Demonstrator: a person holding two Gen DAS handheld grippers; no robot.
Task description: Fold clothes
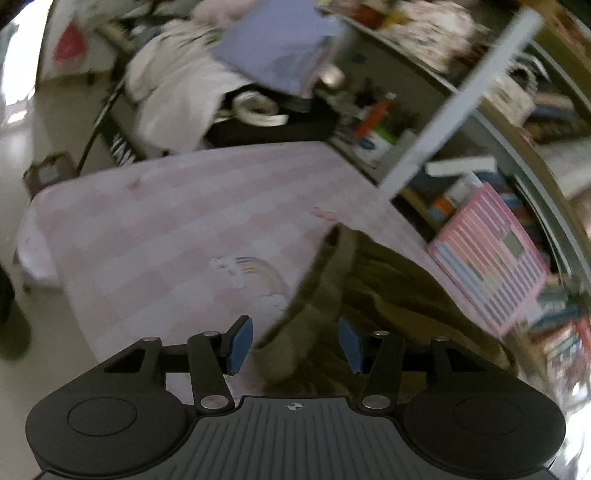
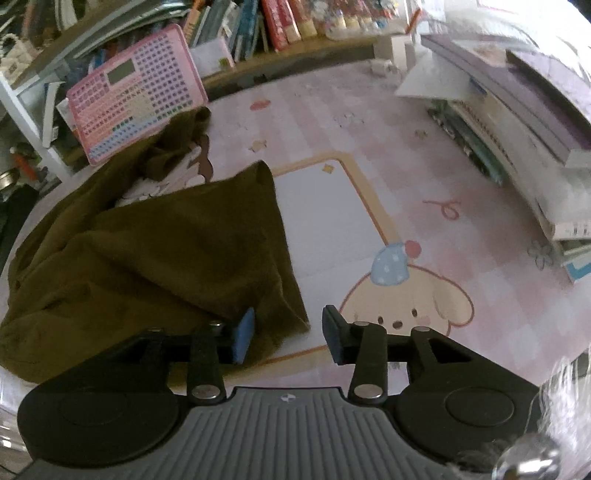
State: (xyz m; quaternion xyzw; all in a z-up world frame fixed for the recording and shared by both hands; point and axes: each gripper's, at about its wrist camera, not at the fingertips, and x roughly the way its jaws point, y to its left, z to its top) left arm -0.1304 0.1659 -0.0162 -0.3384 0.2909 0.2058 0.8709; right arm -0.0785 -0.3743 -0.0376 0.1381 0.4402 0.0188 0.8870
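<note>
1. The olive-brown garment (image 2: 147,251) lies crumpled on the pink checked table cover (image 2: 424,155), on the left of the right wrist view. One folded edge runs down toward the gripper; a far corner reaches the pink keypad toy (image 2: 136,92).

2. Right gripper (image 2: 288,332): held above the table and angled down at it, jaws spread wide. The left blue pad (image 2: 243,332) sits over or against the garment's near corner; contact cannot be confirmed. The right finger is over bare cover, beside the printed puppy (image 2: 406,295). Nothing is gripped.

3. Left gripper (image 1: 295,343): held above the table edge, tilted down, jaws wide apart. A band-like edge of the garment (image 1: 369,288) lies between and beyond the fingers, not clamped. This view is motion-blurred.

4. A stack of books (image 2: 517,129) occupies the right side of the table; a cluttered bookshelf (image 2: 295,22) stands behind it.

5. In the left wrist view, a pale rainbow print (image 1: 258,273) marks the cover just left of the garment.
</note>
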